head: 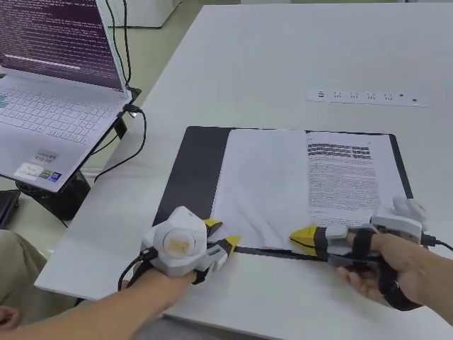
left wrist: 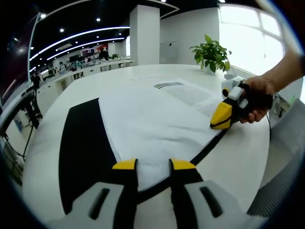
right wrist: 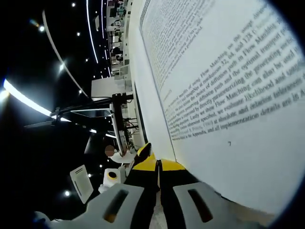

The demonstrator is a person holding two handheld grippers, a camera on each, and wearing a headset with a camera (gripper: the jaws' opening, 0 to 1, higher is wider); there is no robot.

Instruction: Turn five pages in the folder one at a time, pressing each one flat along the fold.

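on the flat black folder (head: pixel 191 170), smooth white pages (head: pixel 265 184) lie faintly wavy.

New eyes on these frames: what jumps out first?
The open black folder lies on the white table, its printed page on the right. Two yellow-tipped grippers sit at its near edge: left gripper open, right gripper closed at the page's bottom edge. A laptop stands far left.

2 tools (head: pixel 222 234) (head: pixel 301 236), 1 folder (head: pixel 191 170), 1 laptop (head: pixel 49 106), 1 plant (left wrist: pixel 212 55).
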